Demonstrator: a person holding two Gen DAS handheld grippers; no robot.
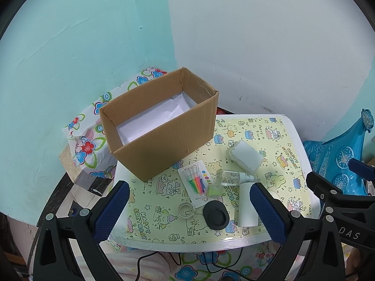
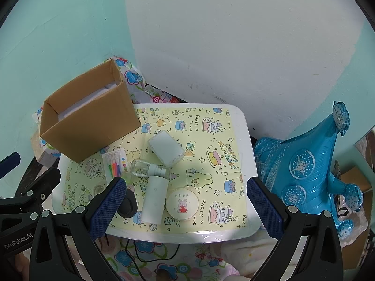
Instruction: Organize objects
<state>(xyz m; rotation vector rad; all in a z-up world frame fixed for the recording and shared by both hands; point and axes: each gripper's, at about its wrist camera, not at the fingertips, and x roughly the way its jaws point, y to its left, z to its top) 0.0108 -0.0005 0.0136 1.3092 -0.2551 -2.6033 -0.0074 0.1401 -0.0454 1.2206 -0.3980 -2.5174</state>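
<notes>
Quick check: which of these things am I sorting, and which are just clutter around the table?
For the job: cardboard box, white cylinder, clear bottle, round tin, pale square case, pick card, tape ring, black cap.

Lying about: blue balloon, floral cloth, cable.

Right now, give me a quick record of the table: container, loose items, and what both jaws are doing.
container: cardboard box, open, white paper inside, on the table's far left corner
loose items: white cylinder, clear spray bottle, round bunny tin, card of coloured picks, tape ring, black cap, pale blue case
left gripper: jaws open, empty
right gripper: jaws open, empty
table: birthday-print mat
</notes>
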